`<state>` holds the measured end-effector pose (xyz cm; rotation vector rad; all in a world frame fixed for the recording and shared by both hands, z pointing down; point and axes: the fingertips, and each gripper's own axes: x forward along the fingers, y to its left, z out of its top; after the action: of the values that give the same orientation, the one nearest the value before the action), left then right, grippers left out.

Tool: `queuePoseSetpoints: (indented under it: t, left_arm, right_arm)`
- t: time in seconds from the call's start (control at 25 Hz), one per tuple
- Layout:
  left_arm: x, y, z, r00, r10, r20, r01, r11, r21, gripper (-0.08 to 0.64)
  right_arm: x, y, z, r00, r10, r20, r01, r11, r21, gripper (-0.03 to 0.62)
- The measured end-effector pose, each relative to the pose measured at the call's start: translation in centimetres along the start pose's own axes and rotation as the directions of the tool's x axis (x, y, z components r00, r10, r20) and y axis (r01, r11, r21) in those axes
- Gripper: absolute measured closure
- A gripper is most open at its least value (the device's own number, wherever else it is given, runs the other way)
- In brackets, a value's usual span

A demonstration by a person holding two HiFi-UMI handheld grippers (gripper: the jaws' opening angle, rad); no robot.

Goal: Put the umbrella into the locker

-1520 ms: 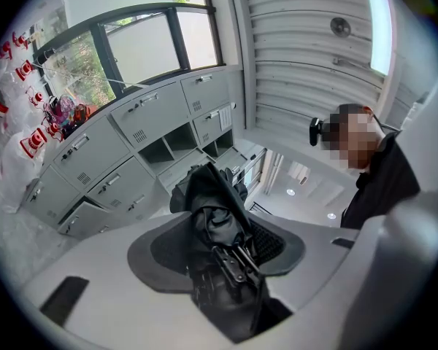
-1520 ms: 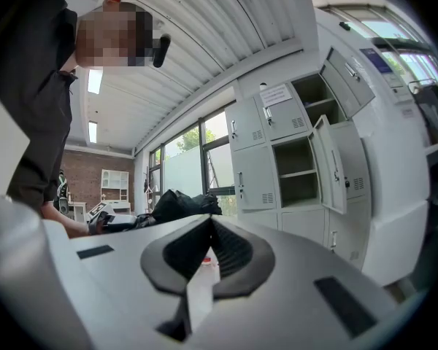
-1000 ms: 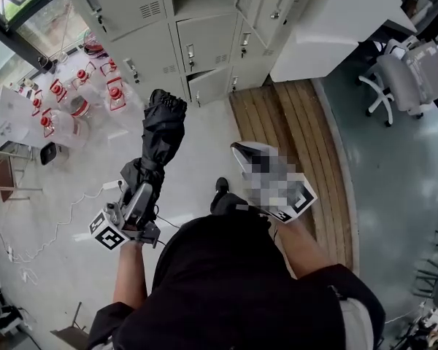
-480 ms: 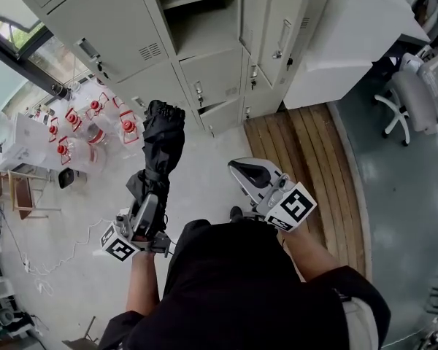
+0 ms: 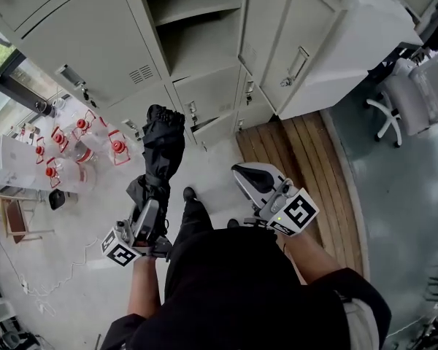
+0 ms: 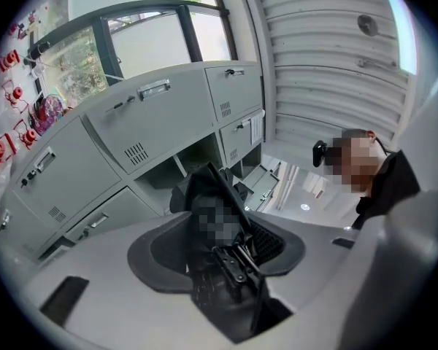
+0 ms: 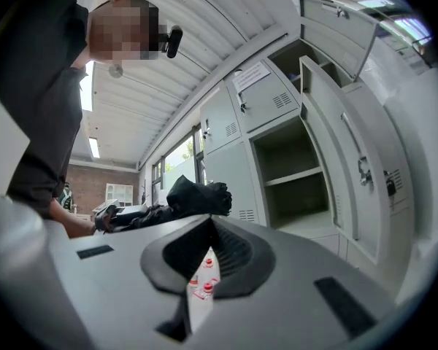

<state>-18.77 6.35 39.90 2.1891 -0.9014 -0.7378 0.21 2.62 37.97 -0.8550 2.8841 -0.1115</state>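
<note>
A folded black umbrella (image 5: 163, 148) sticks forward from my left gripper (image 5: 149, 197), which is shut on its lower end. In the left gripper view the umbrella (image 6: 204, 195) fills the space between the jaws of the left gripper (image 6: 226, 248) and points at the grey lockers. An open locker compartment (image 5: 197, 46) with a shelf lies straight ahead of the umbrella's tip, a short way off. My right gripper (image 5: 242, 172) hangs beside it with its tips together and nothing held. From the right gripper (image 7: 208, 228) I see the umbrella (image 7: 197, 197) at left and the open compartment (image 7: 299, 173) at right.
An open locker door (image 5: 292, 46) swings out to the right of the compartment. Water jugs with red caps (image 5: 80, 133) stand on the floor at left. A wooden platform (image 5: 299, 159), a white desk (image 5: 358, 28) and an office chair (image 5: 409, 86) lie to the right.
Both grippers and the person have moved toward the lockers, which now look larger and nearer. The umbrella stays in the left gripper; a foot has stepped forward.
</note>
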Motion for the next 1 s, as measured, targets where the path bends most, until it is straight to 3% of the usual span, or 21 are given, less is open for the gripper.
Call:
queuePoseSetpoints:
  t: [0.2, 0.36, 0.64, 0.84, 1.0]
  left_arm:
    - [3.3, 4.1, 2.6, 0.995, -0.061, -0.083, 0.061, 0.998, -0.008, 0.347]
    - [5.8, 6.7, 4.5, 0.989, -0.109, -0.096, 0.105, 0.993, -0.050, 0.347]
    - [9.2, 10.6, 7.7, 0.969, -0.146, -0.198, 0.136, 0.989, -0.063, 0.347]
    - [11.7, 12.9, 8.6, 0.951, -0.156, -0.266, 0.149, 0.988, -0.049, 0.347]
    - [14.3, 14.2, 7.9, 0.947, -0.111, -0.300, 0.116, 0.993, 0.000, 0.347]
  right_arm:
    - [5.1, -2.5, 0.8, 0.999, -0.053, -0.003, 0.053, 0.998, -0.017, 0.581]
    - [9.1, -4.4, 1.0, 0.997, -0.079, -0.024, 0.077, 0.995, -0.055, 0.581]
    - [14.2, -7.3, 1.4, 0.982, -0.183, -0.037, 0.180, 0.982, -0.064, 0.581]
    - [16.7, -9.5, 1.1, 0.969, -0.241, -0.047, 0.238, 0.969, -0.069, 0.581]
    - [17.5, -11.3, 0.9, 0.974, -0.221, -0.045, 0.218, 0.973, -0.071, 0.581]
